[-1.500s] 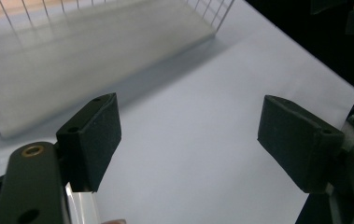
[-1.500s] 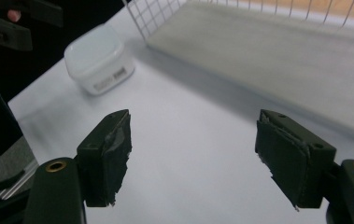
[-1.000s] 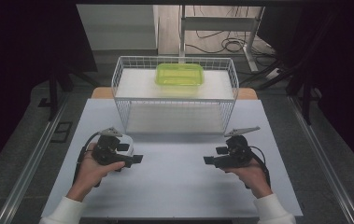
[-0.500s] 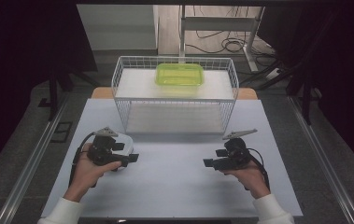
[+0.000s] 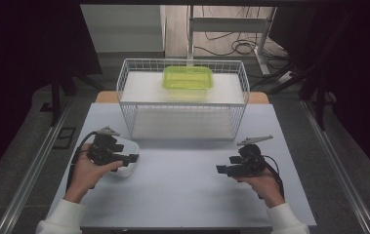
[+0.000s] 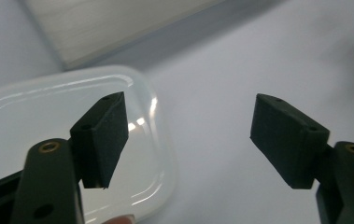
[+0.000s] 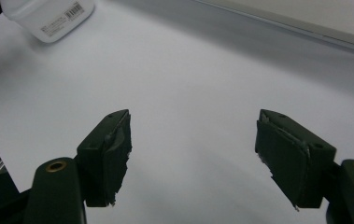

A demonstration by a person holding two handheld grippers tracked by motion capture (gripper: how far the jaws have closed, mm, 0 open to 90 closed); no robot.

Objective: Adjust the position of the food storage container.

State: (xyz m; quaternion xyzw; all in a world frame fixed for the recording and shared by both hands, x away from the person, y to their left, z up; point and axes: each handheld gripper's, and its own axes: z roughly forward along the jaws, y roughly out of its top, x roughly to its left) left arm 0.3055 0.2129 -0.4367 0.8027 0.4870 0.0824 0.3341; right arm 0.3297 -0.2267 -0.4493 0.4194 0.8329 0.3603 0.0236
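Clear container (image 7: pixel 48 17): barcode label, print too small to read. Left gripper (image 6: pixel 188 140) above it, jaws wide, just been closing, nothing gripped. Right gripper (image 7: pixel 193 154) wide, empty.

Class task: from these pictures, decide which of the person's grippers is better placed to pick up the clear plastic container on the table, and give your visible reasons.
Left, probably. The left gripper hangs right over the clear container, with its jaws apart, just closing a little, and nothing gripped. The right gripper is open over bare table, apart from the container.

The left claw (image 5: pixel 133 158) hides much of the clear container (image 5: pixel 129 168), whose edge is cut off.
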